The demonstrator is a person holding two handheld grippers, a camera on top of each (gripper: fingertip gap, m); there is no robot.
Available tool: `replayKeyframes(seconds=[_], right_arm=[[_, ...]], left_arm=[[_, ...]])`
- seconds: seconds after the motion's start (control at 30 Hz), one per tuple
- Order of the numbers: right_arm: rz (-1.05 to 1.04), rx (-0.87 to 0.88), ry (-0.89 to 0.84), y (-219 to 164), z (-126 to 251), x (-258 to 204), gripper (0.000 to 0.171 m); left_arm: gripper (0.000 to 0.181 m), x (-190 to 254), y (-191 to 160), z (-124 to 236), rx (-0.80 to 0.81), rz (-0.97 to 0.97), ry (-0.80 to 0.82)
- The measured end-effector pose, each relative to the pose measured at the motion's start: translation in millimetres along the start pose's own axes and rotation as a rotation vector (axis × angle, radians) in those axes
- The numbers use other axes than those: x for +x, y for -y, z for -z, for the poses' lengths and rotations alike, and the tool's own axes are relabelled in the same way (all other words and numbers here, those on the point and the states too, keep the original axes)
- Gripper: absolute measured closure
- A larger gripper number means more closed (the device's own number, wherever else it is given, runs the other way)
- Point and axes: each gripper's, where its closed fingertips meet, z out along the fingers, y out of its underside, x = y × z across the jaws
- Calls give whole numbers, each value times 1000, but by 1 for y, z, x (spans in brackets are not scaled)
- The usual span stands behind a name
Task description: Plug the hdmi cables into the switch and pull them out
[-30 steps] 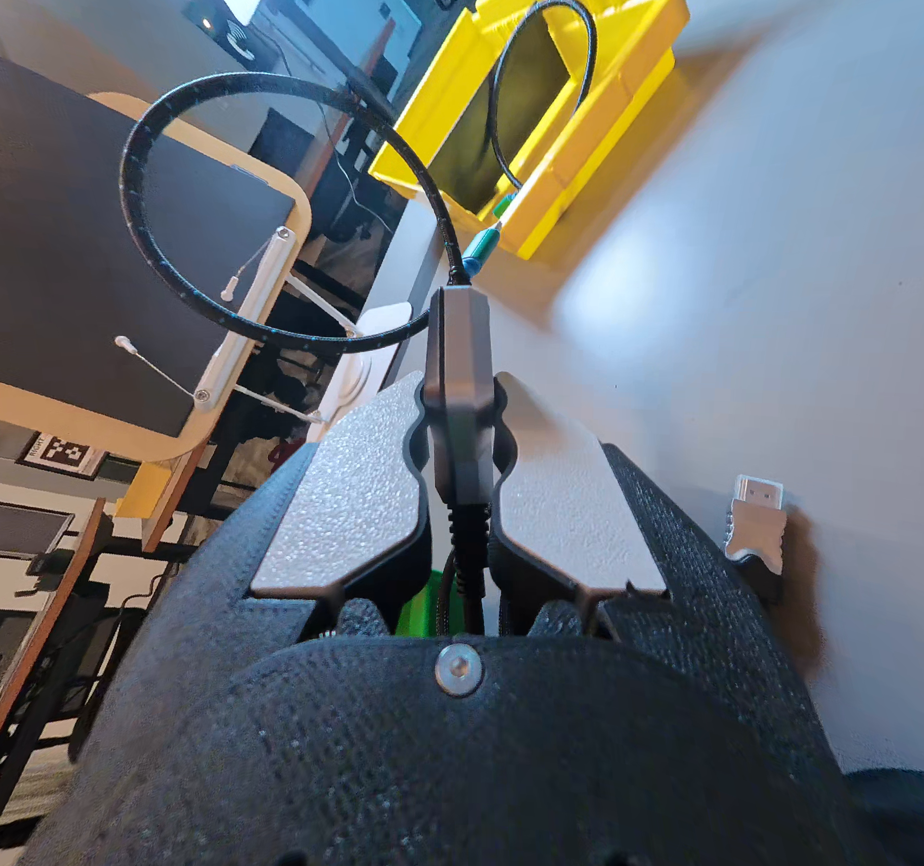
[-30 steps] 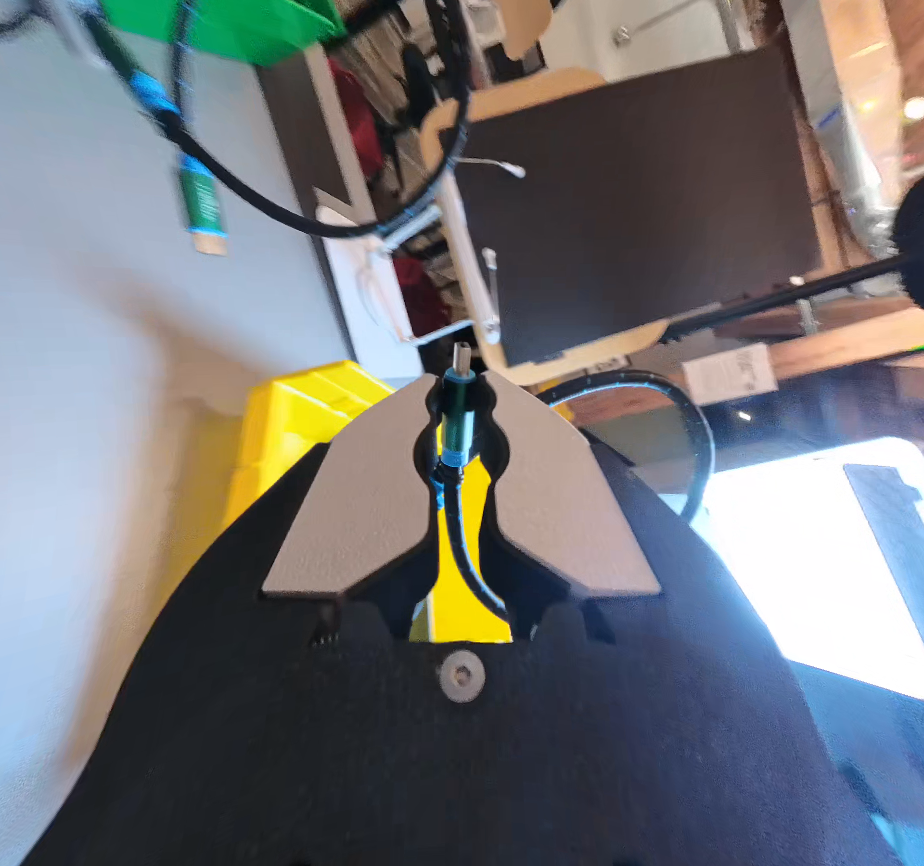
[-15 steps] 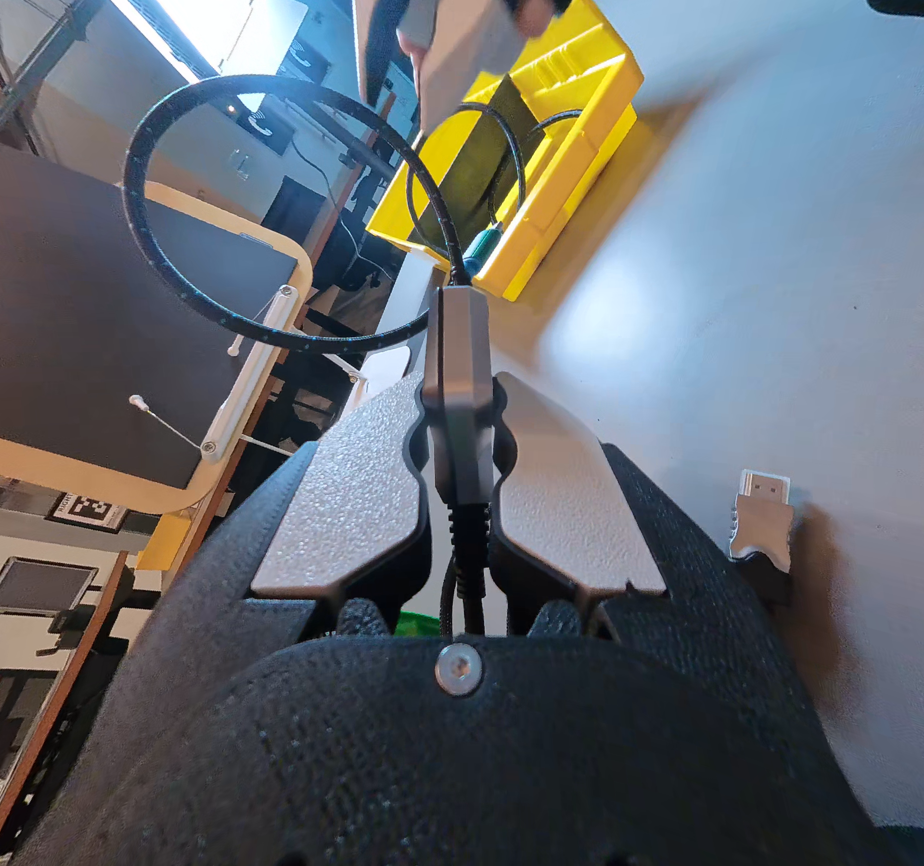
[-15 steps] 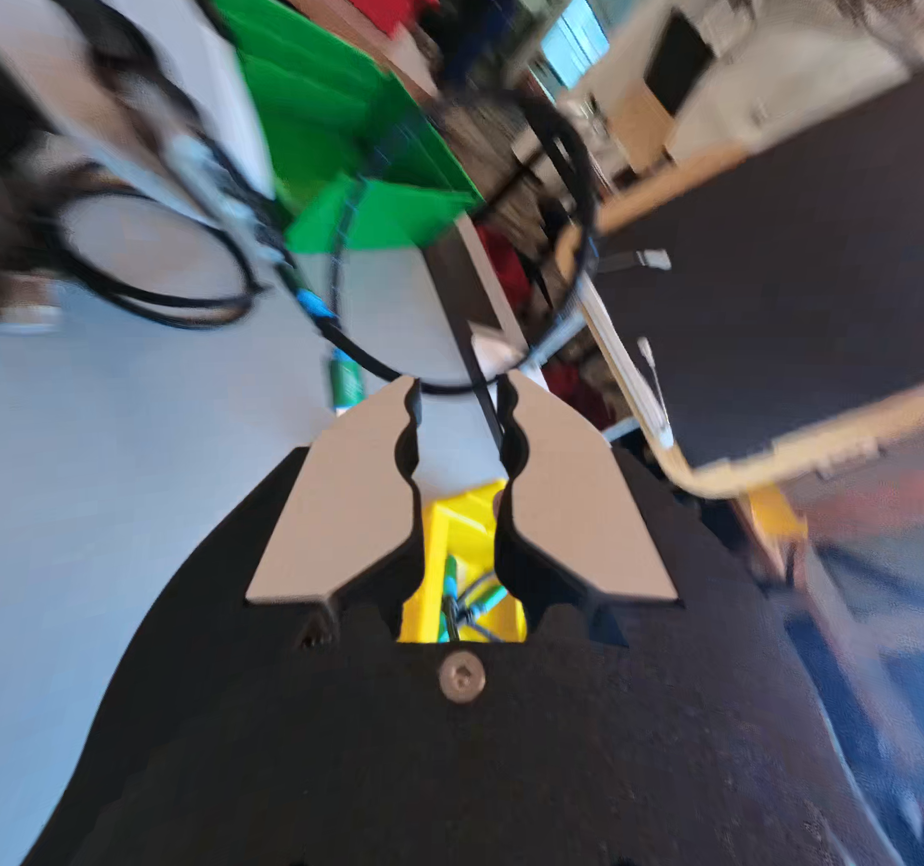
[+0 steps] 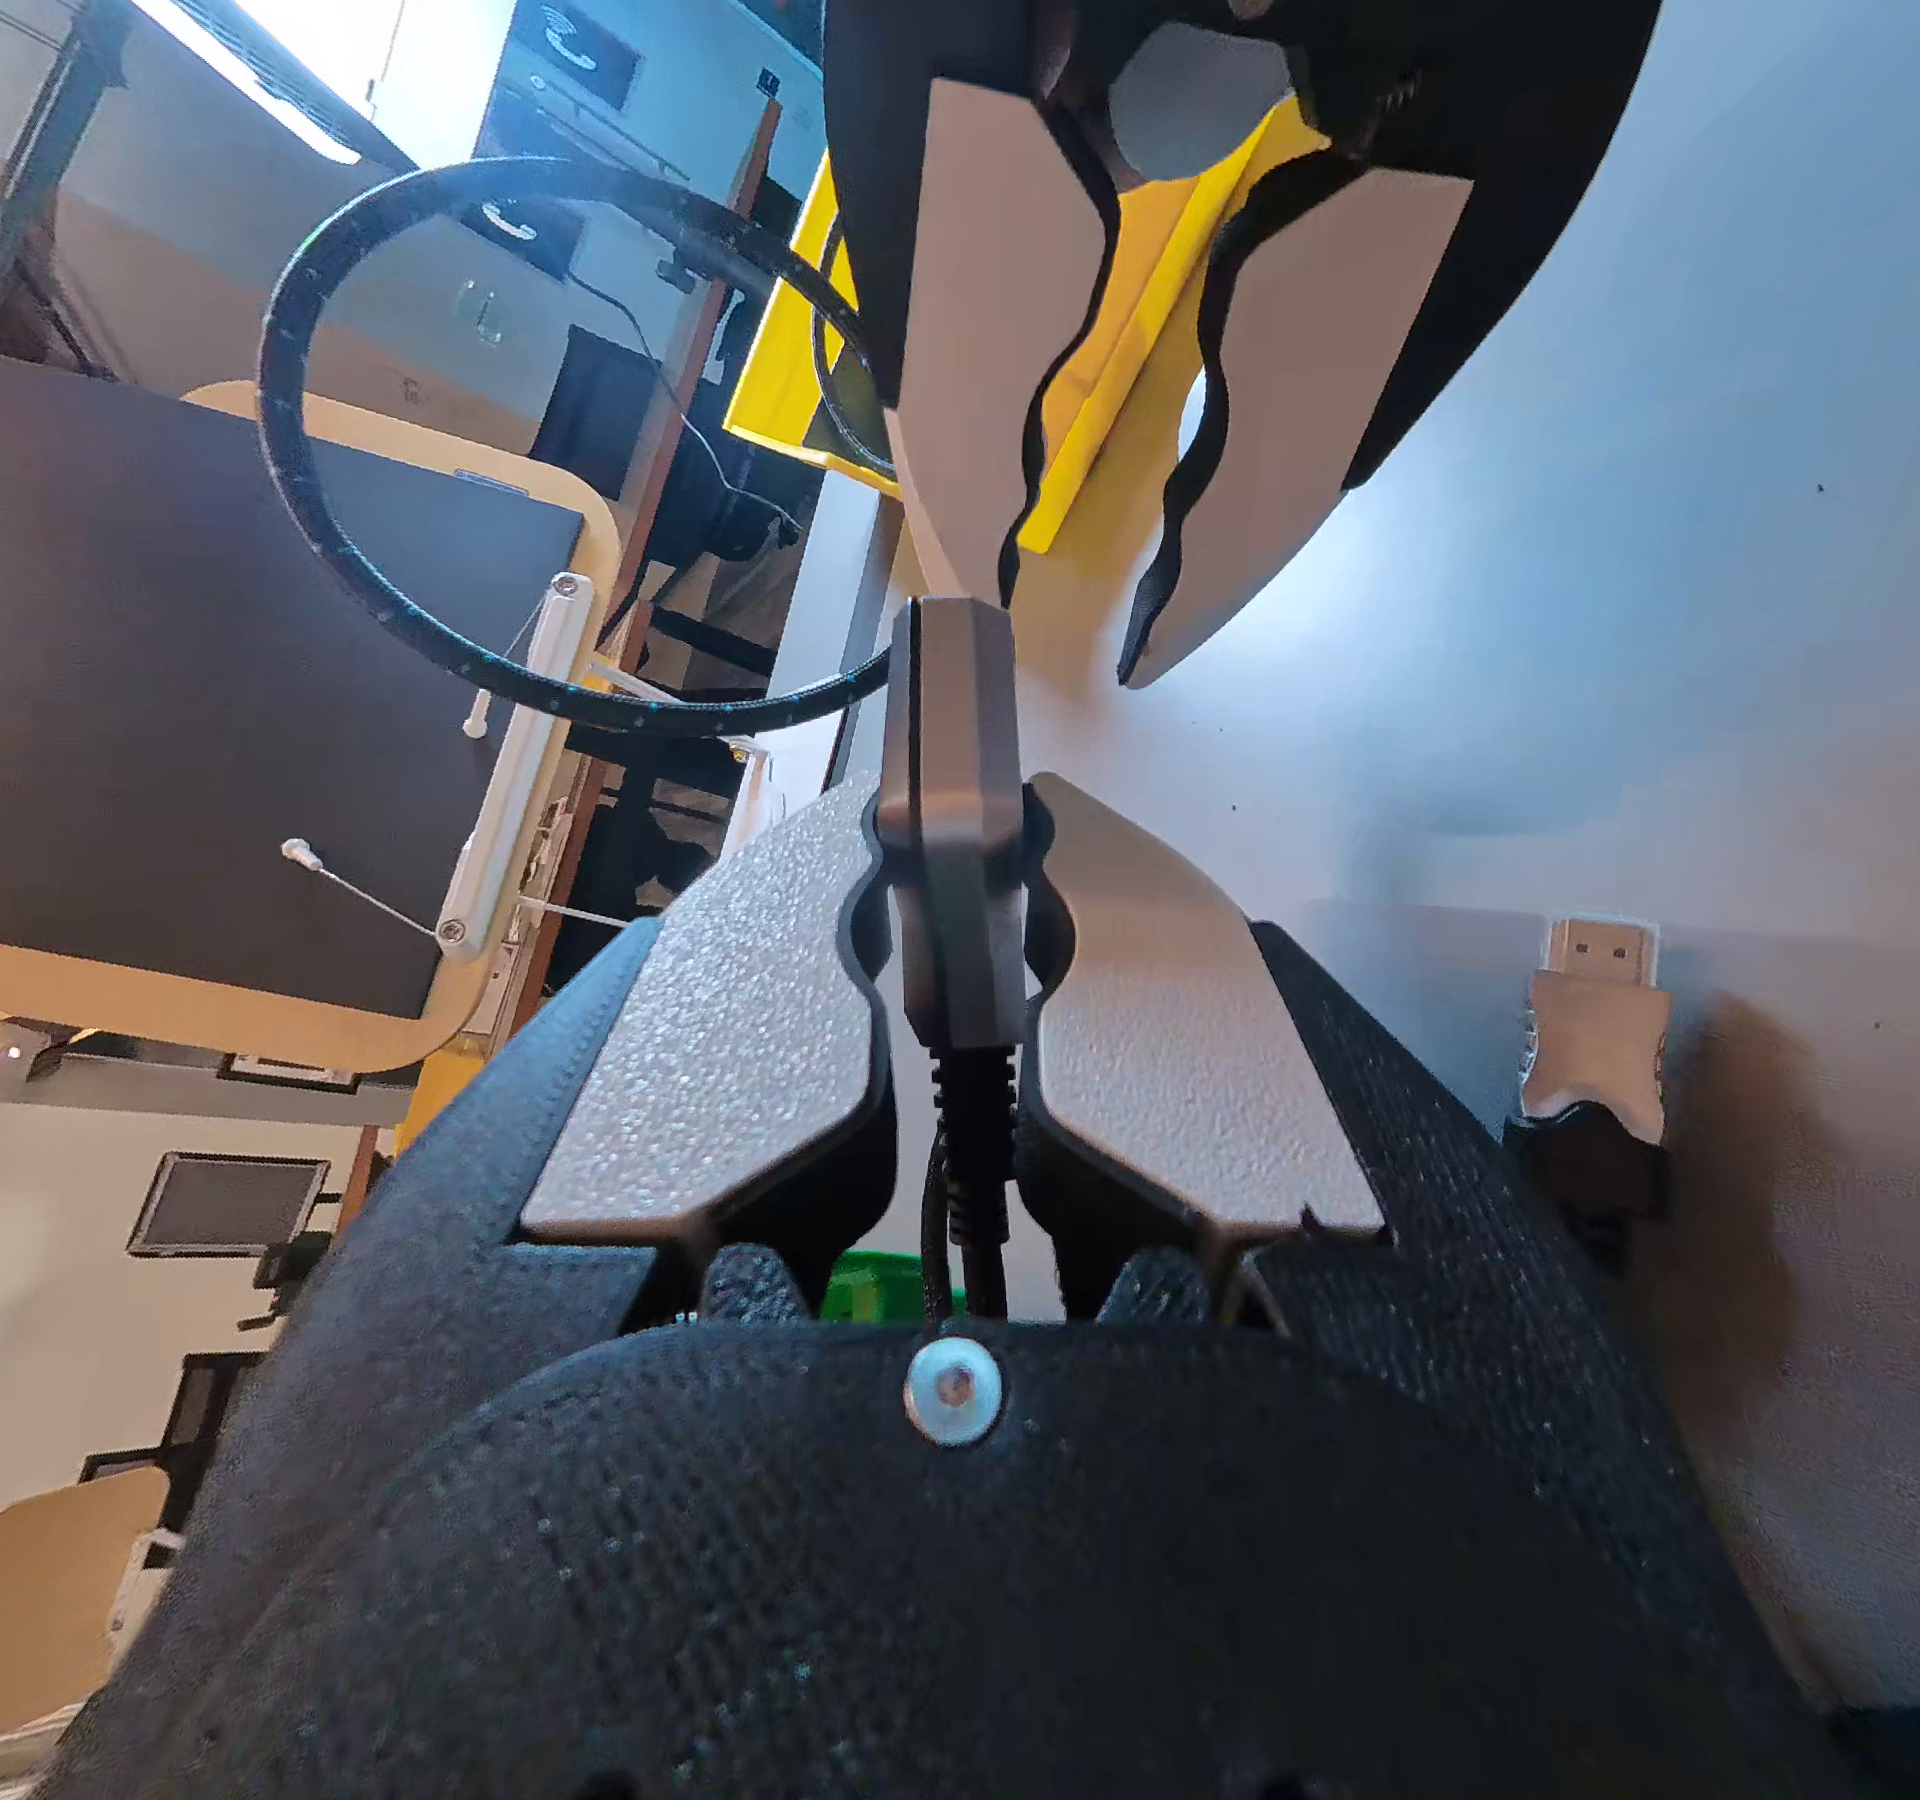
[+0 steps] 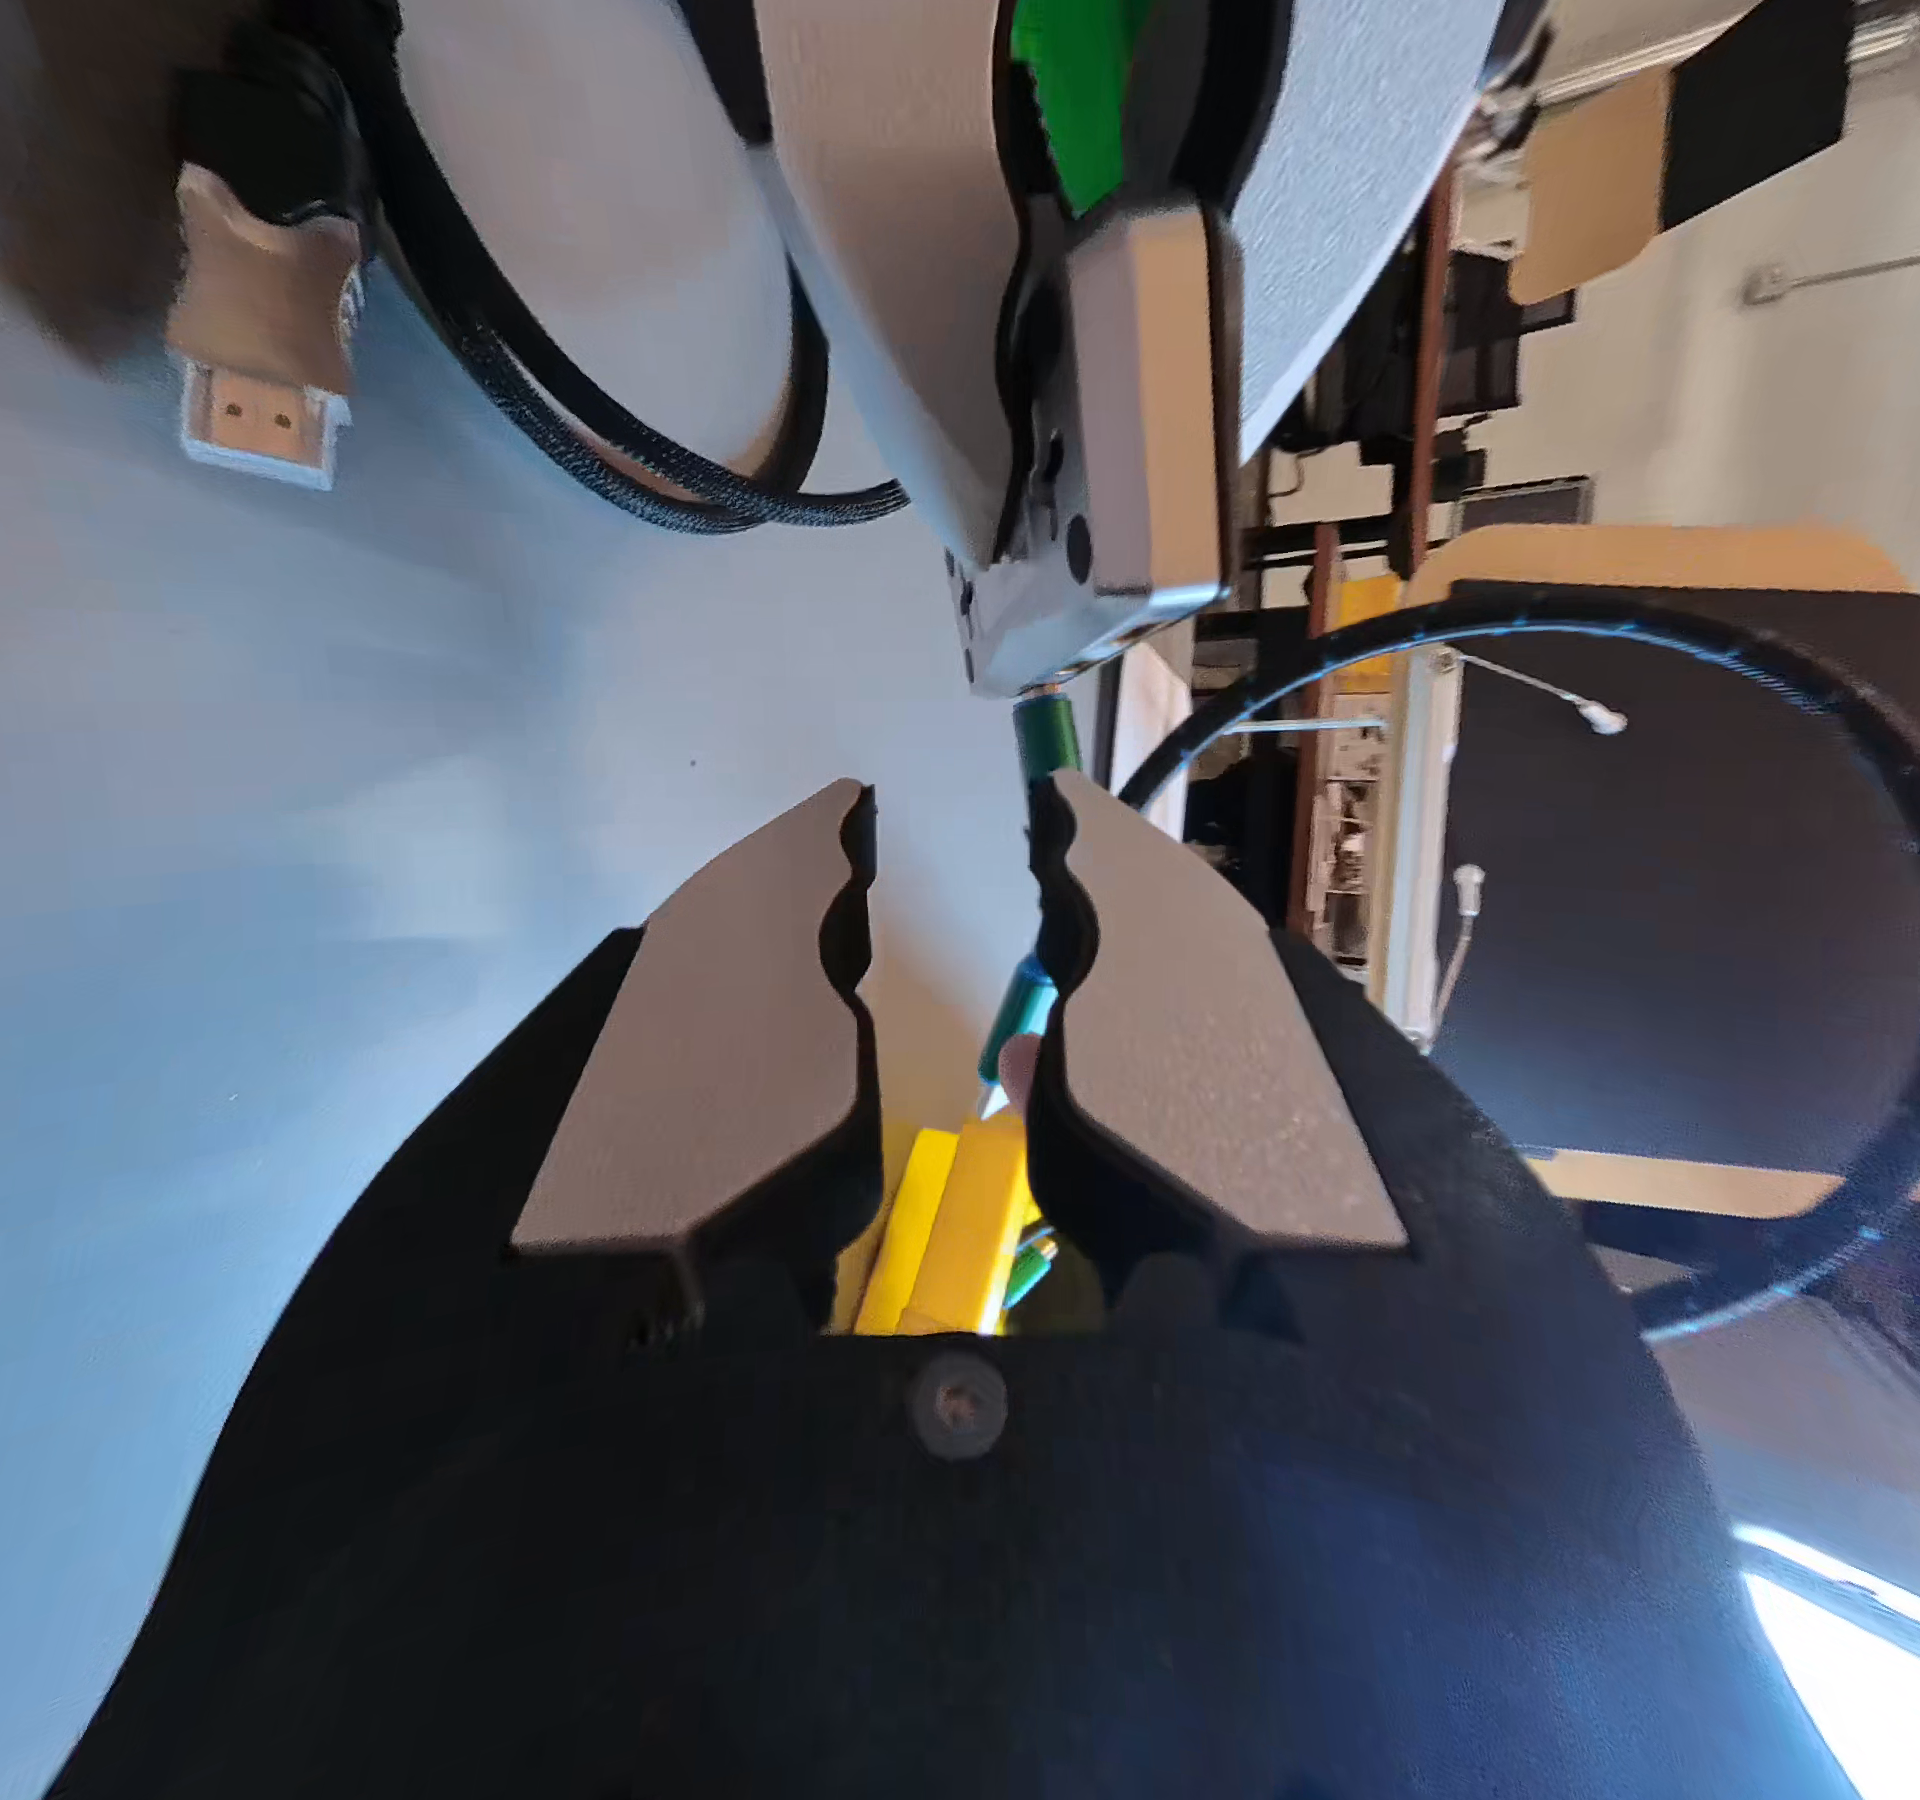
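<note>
Two grippers meet head-on. My left gripper (image 5: 954, 800) is pinched hard on the grey switch (image 5: 951, 701), which stands up out of the jaws toward twelve o'clock. My right gripper (image 6: 951, 792) is spread and holds nothing, facing the switch's free end. In the right wrist view the small green plug (image 6: 1047, 742) sits at the switch's port, just past my one o'clock fingertip and not yet between the pads. I take the step in hand to be gripping that plug and drawing it out.

To do it well I would shift the right gripper toward three o'clock until the plug is centred. I would then advance so the pads meet its green body and not the thin cable behind it. The pull should run straight along the switch's long axis, with the left hand held rigid, because any sideways lever could stress the port.

Further out, a silver HDMI plug (image 5: 1595, 1028) lies on the pale table (image 5: 1610, 555) at four o'clock in the left view. A black braided cable (image 5: 296, 462) loops at ten. The yellow bin (image 5: 1127, 363) is behind at twelve.
</note>
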Motion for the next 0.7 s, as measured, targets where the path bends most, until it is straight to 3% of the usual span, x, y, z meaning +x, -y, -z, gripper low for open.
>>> replayKeyframes(seconds=[0.03,0.27,0.33,0.7], right_arm=[[7,7,-16,2,2,2,143],[2,-26,-10,-11,-7,-4,144],[64,-51,-27,-13,-10,-7,159],[83,-55,-21,-13,-13,-14,159]], left_arm=[[159,0,0,0,-4,-2,-3],[160,15,3,-2,-16,-93,-36],[159,21,1,-4,-24,-144,-54],[159,29,4,-4,-7,-195,-64]])
